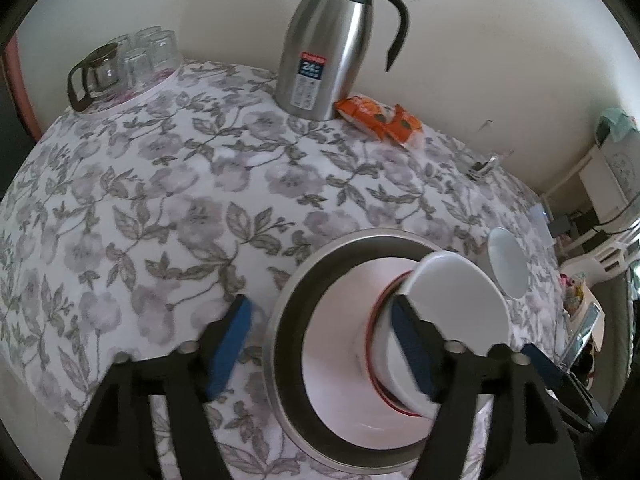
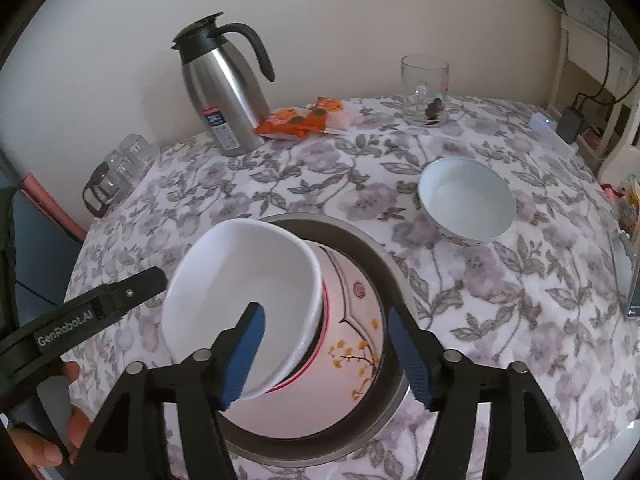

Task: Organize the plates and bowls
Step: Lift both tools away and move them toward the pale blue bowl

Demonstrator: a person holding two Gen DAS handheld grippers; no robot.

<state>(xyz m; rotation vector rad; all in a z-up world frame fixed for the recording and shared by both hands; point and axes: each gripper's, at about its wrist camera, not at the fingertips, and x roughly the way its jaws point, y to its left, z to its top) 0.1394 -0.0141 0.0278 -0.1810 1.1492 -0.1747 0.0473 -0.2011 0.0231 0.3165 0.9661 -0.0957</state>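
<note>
A: Item one — white ceramic bowl (image 2: pixel 244 300), tilted, mouth facing up and toward the right-wrist camera, resting inside the steel-rimmed plate with blossom pattern (image 2: pixel 360 320).
B: Grip?
A: Right gripper (image 2: pixel 328 344) jaws spread; left pad inside the bowl, right pad outside, over the plate. Left gripper (image 1: pixel 320 344) likewise unclenched, one pad at the bowl's wall.
B: Item two?
A: Second white bowl (image 2: pixel 466 200), upright on the floral tablecloth (image 2: pixel 500 300), well apart.
</note>
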